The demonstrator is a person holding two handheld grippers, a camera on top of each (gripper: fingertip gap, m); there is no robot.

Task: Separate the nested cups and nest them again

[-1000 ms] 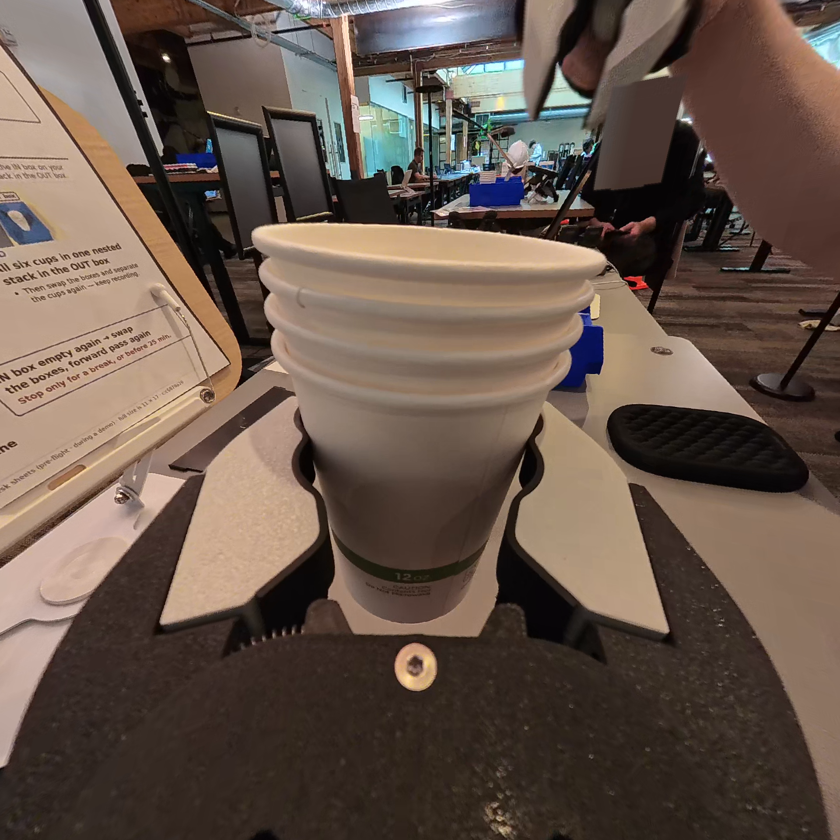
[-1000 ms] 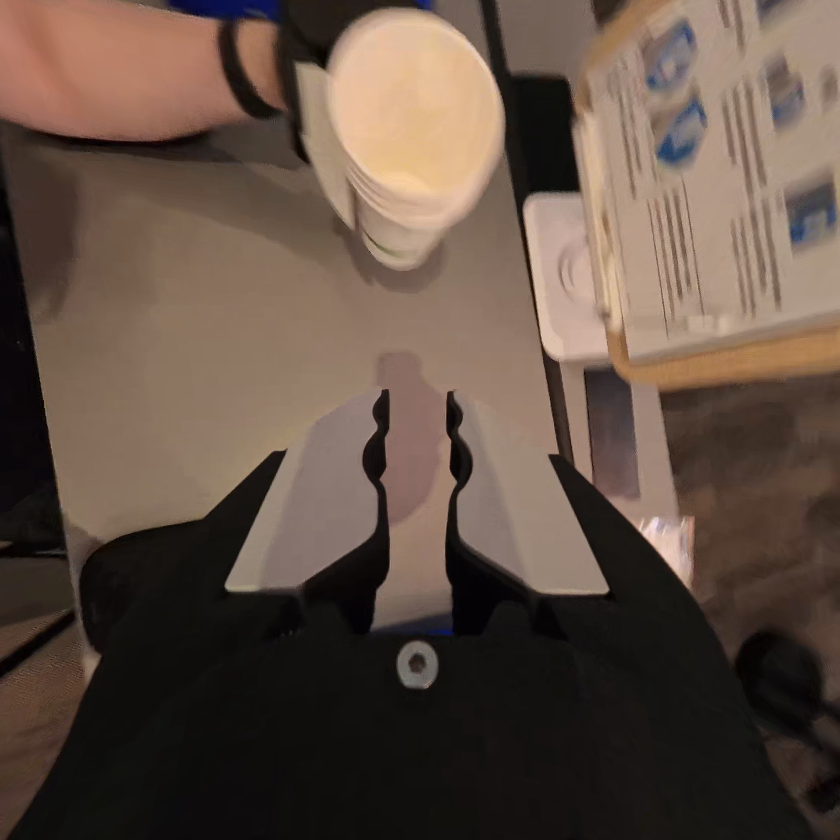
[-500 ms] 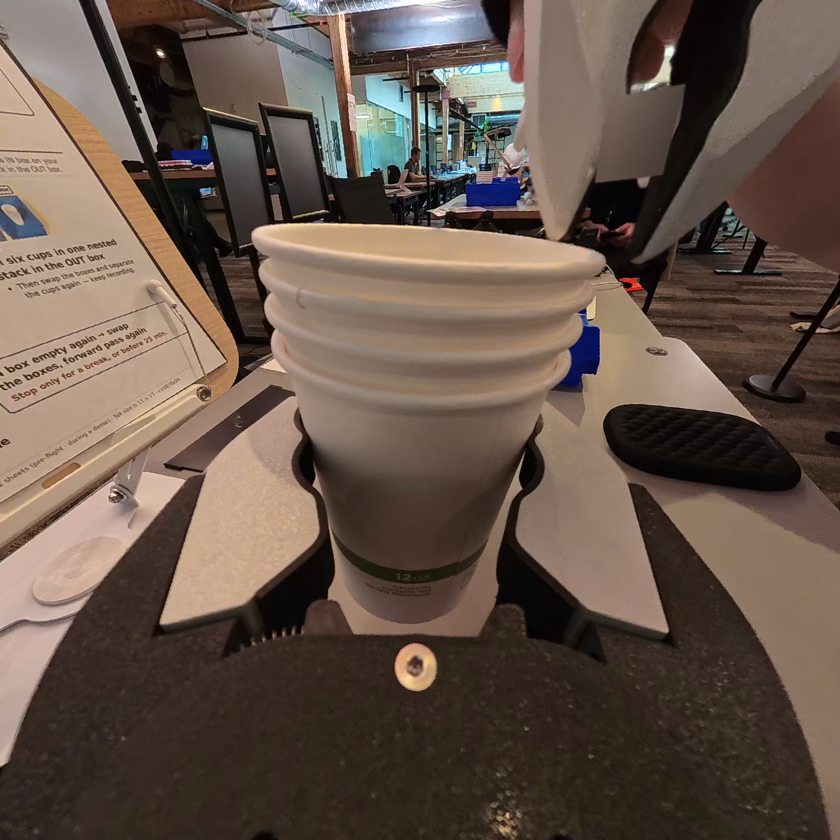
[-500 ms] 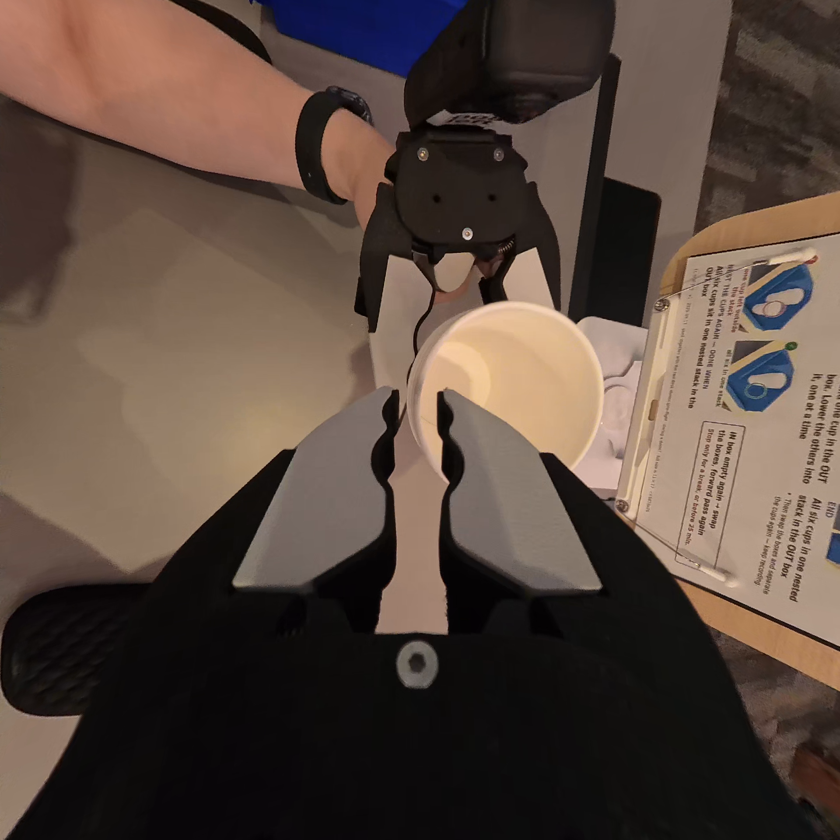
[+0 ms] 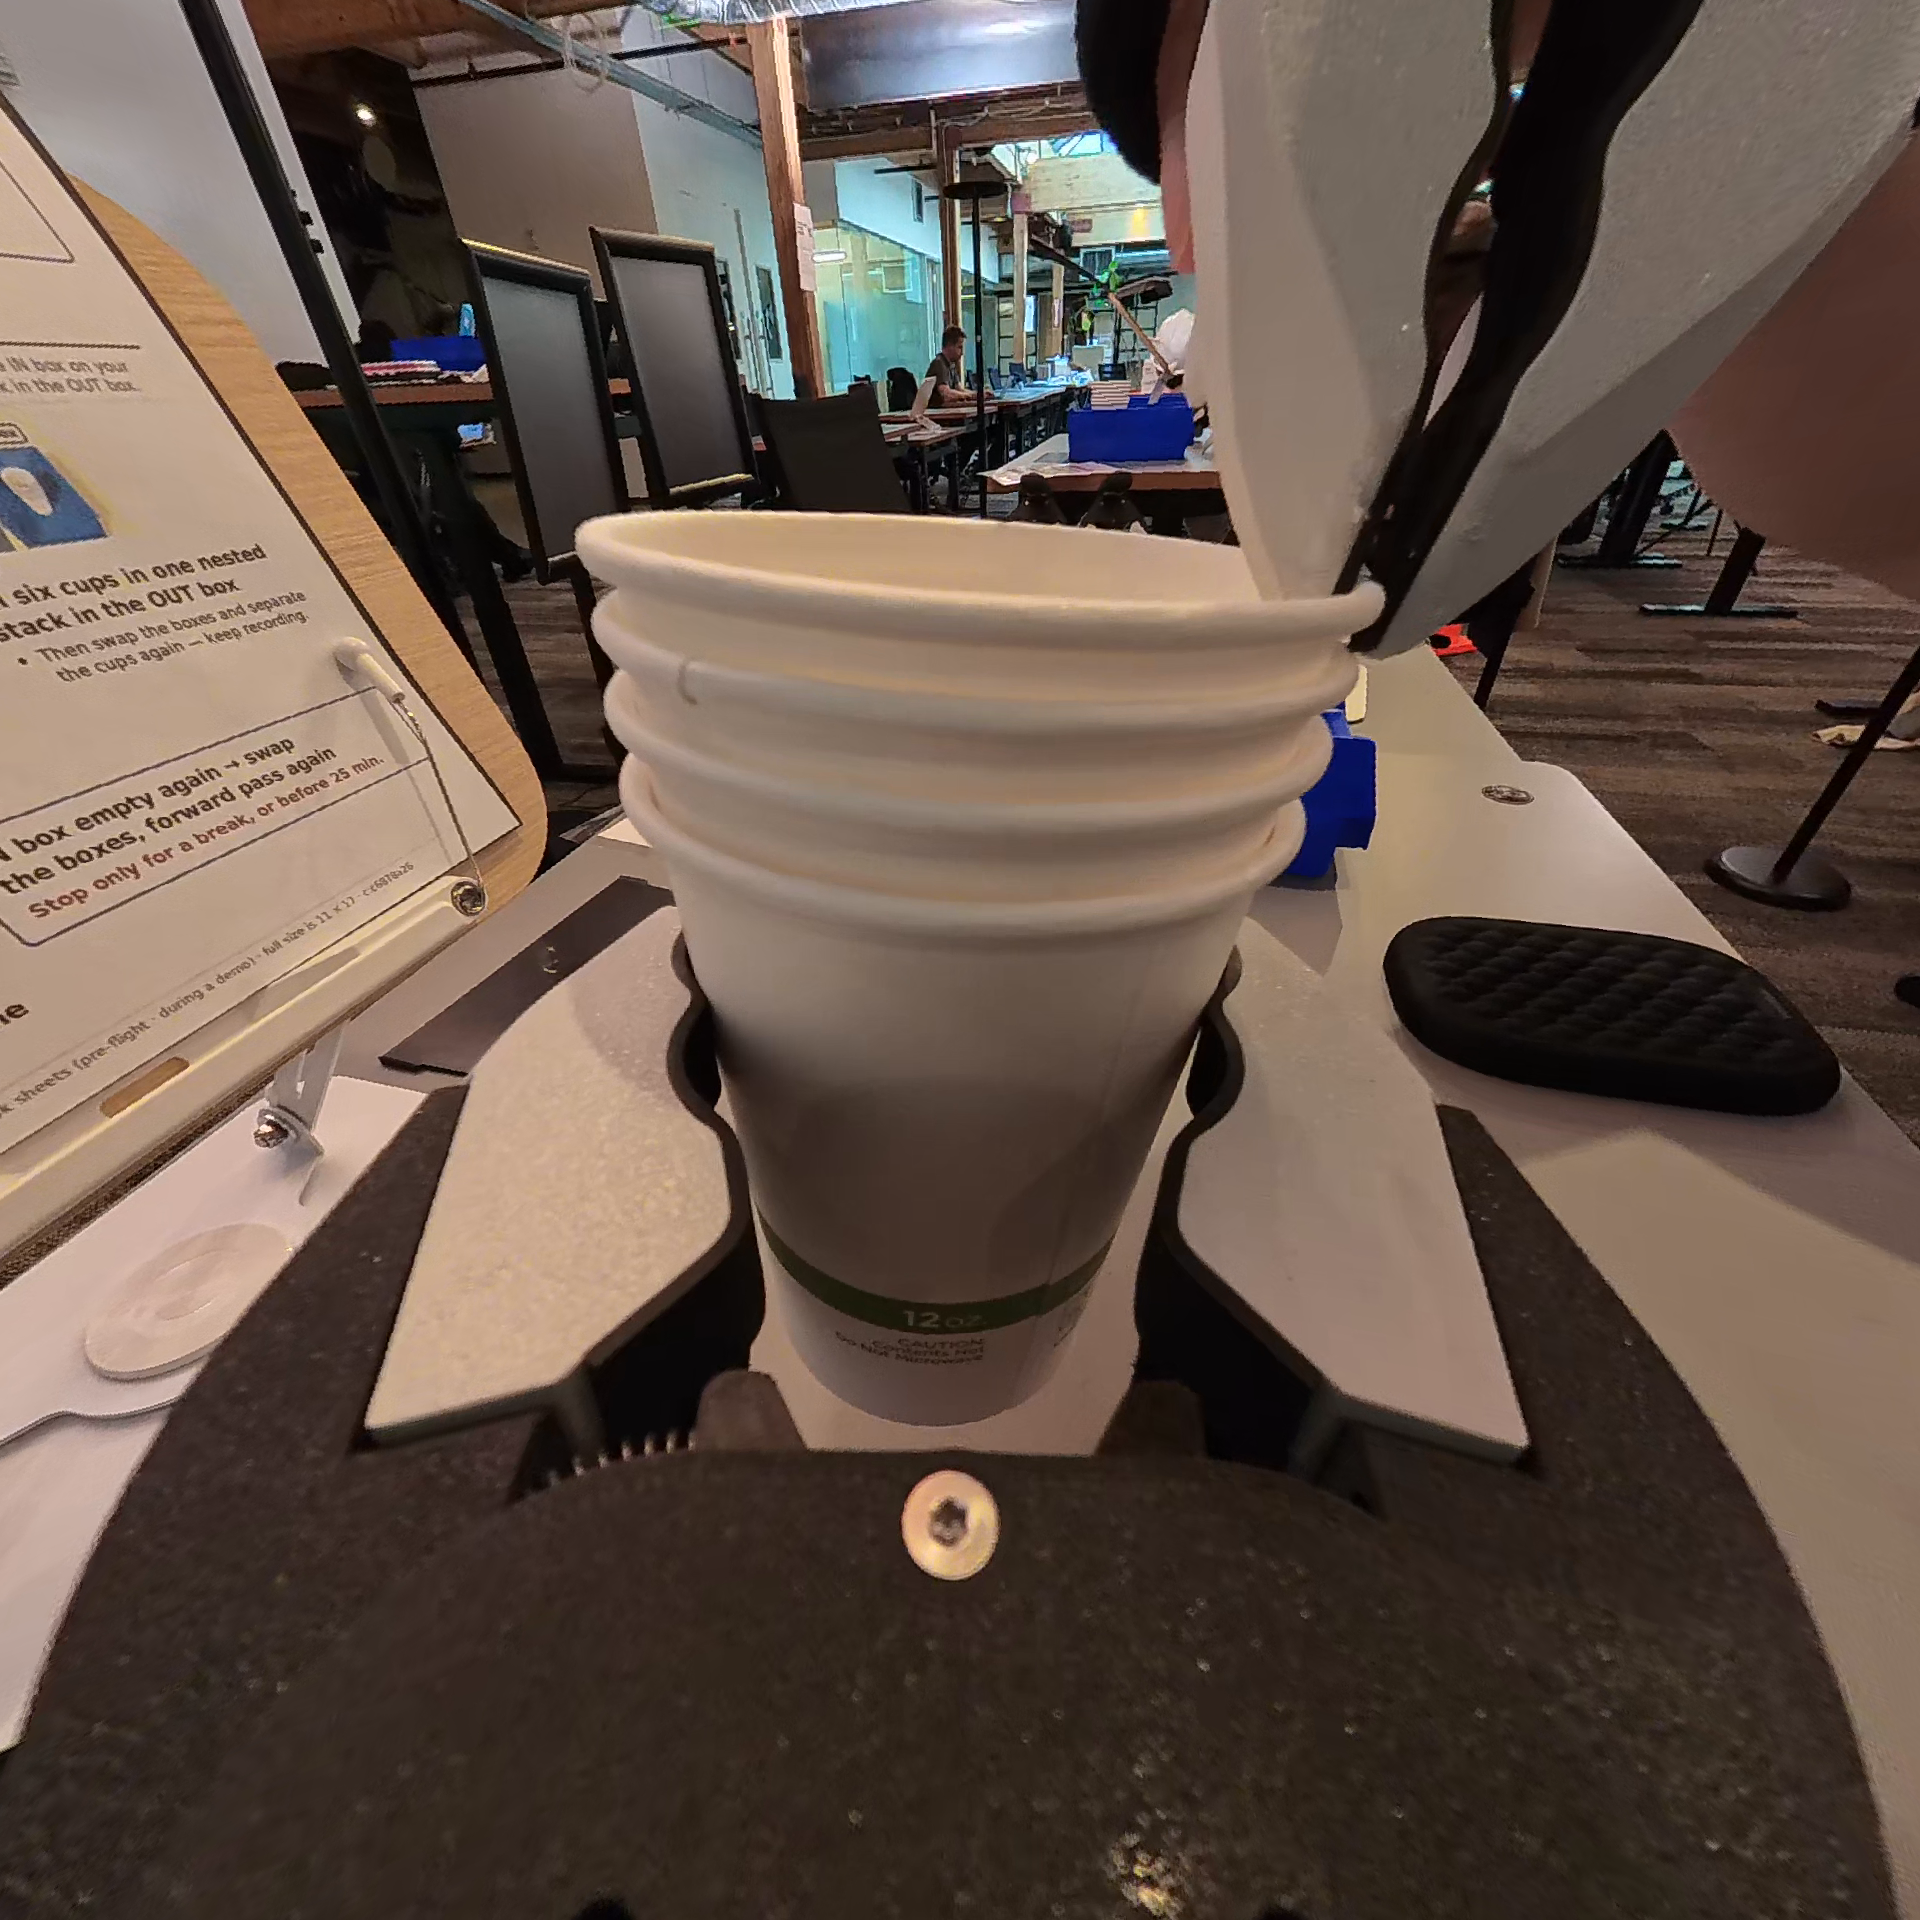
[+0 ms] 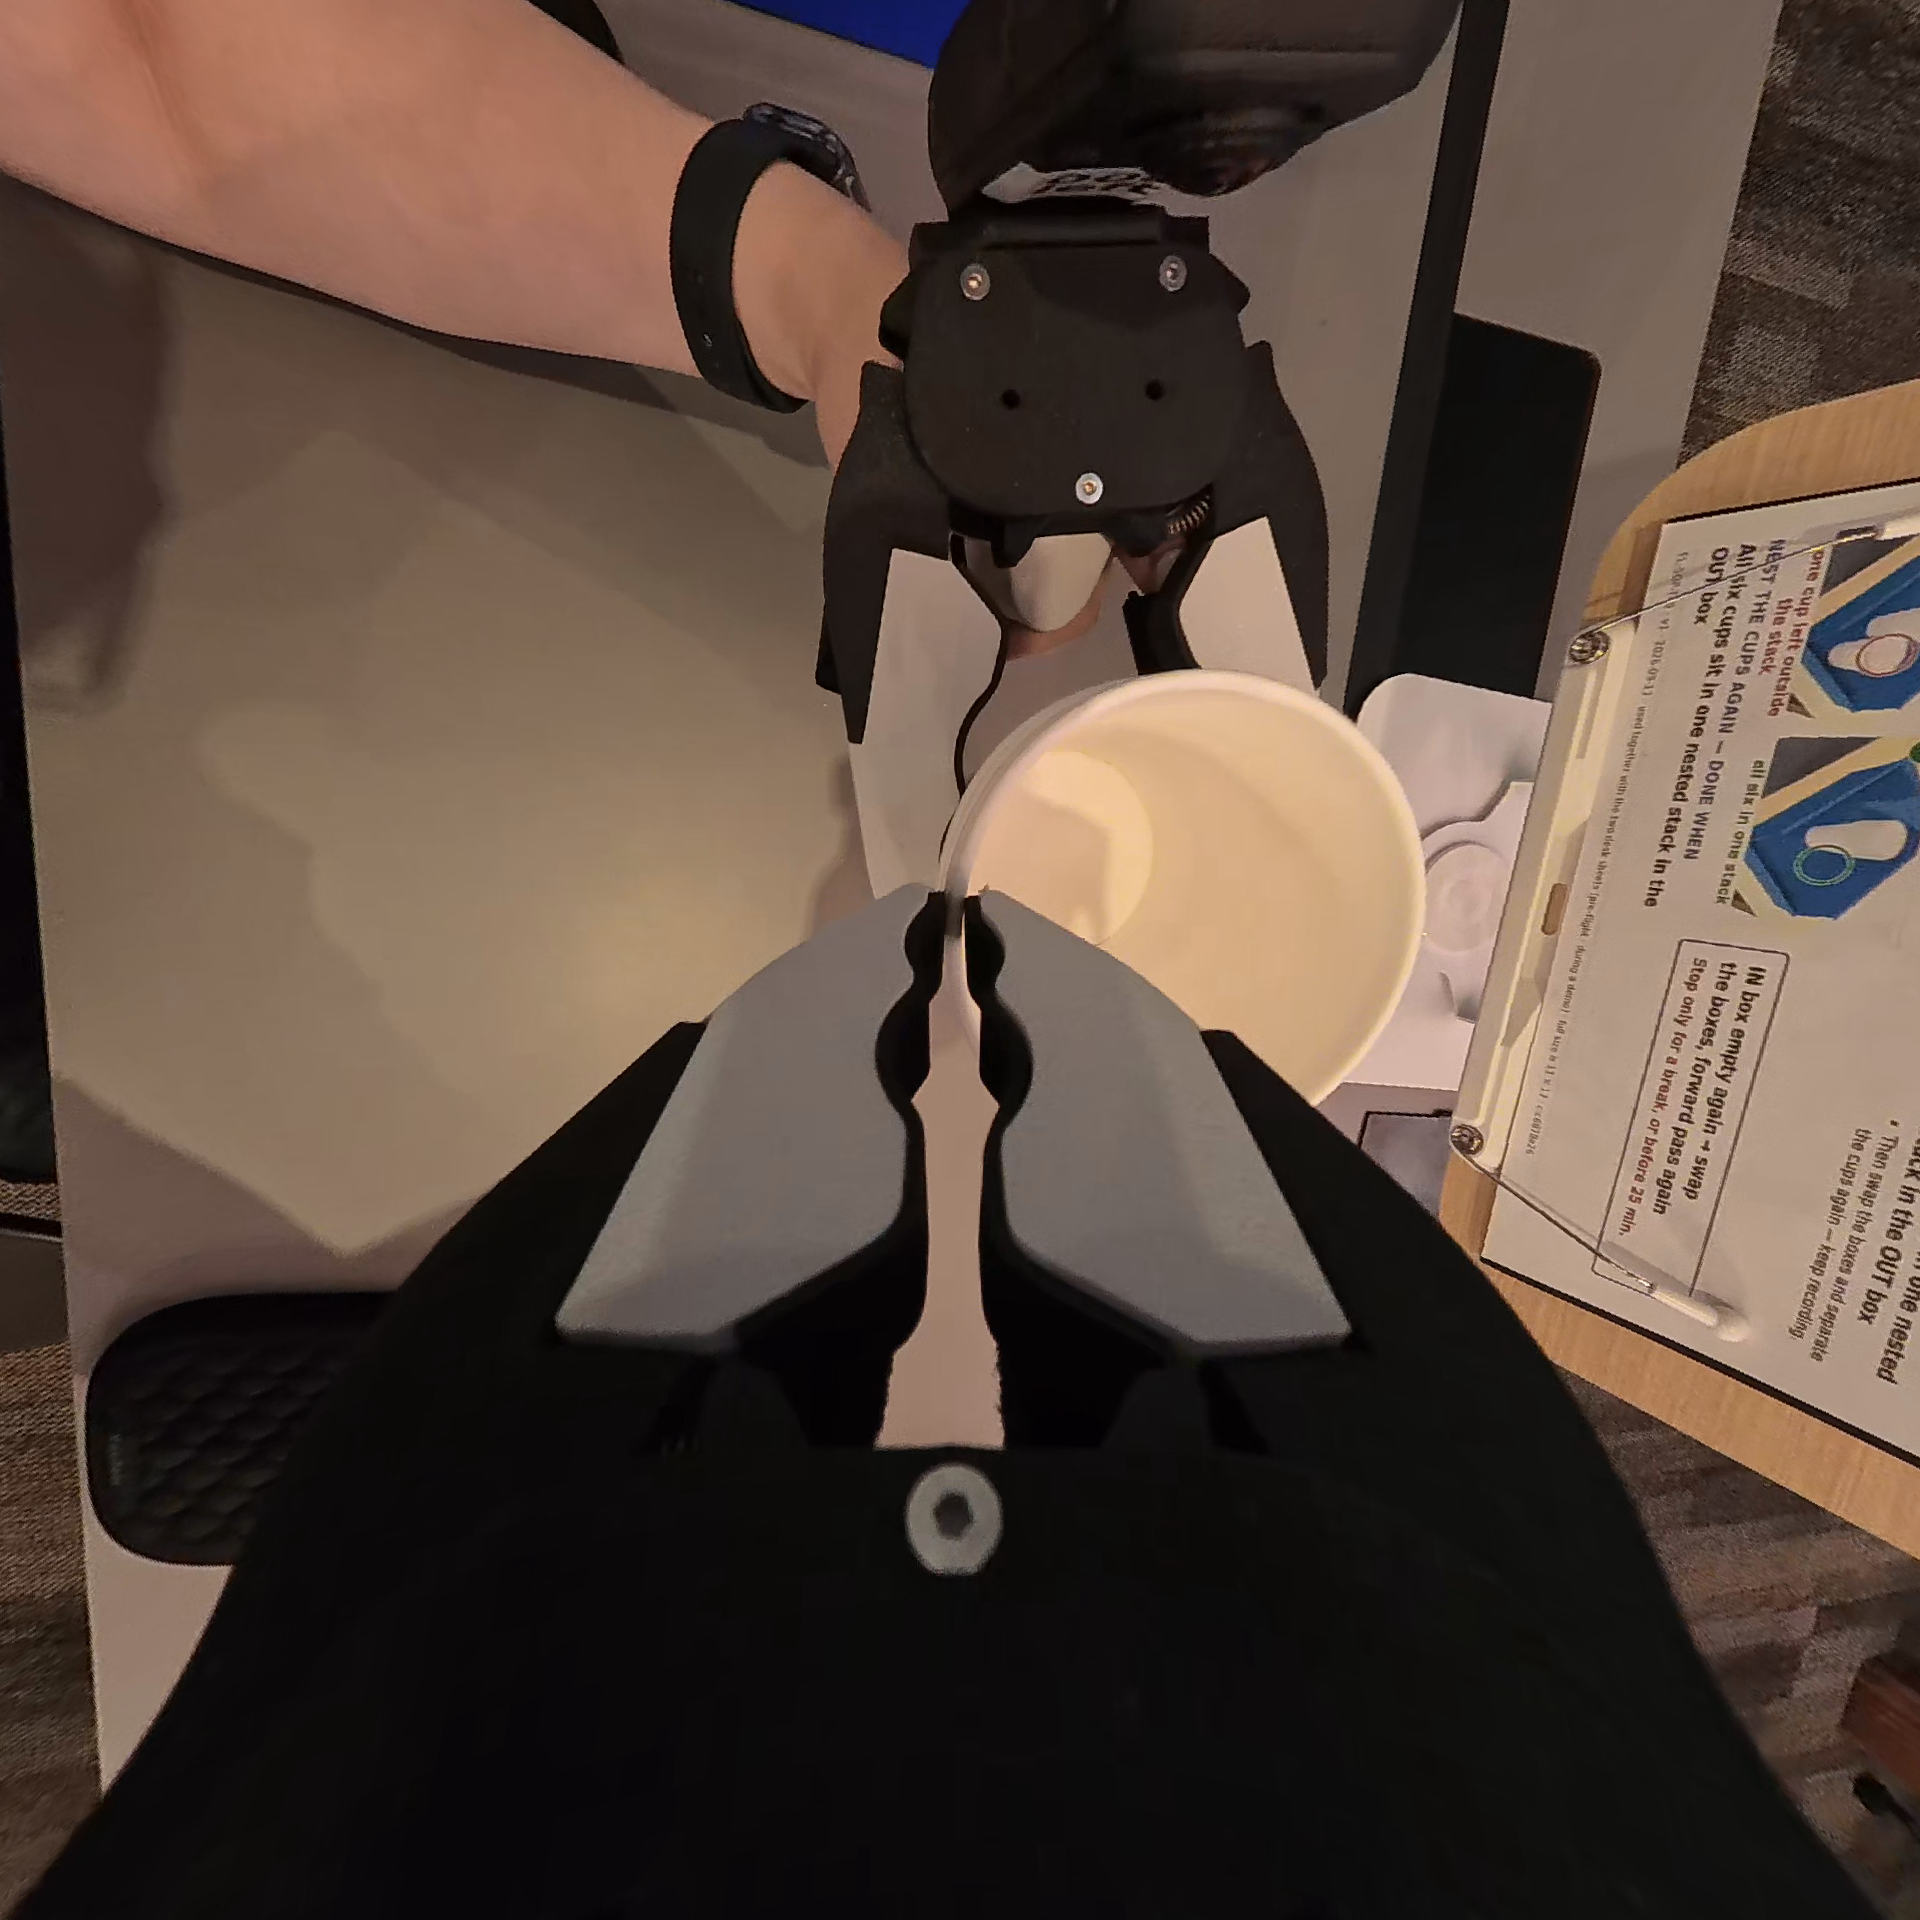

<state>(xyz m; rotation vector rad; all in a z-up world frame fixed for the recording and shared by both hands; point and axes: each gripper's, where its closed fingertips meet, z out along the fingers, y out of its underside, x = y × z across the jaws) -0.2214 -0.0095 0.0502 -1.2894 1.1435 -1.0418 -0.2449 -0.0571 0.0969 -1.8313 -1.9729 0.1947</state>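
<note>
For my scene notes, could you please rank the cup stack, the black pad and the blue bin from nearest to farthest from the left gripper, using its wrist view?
1. cup stack: between the left gripper fingers.
2. black pad: right, on the table.
3. blue bin: behind the stack, right.

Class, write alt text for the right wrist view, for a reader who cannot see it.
Seen from above, the right gripper pinches the rim of the top white paper cup, while the left gripper holds the cups from the far side over a grey table.
</note>
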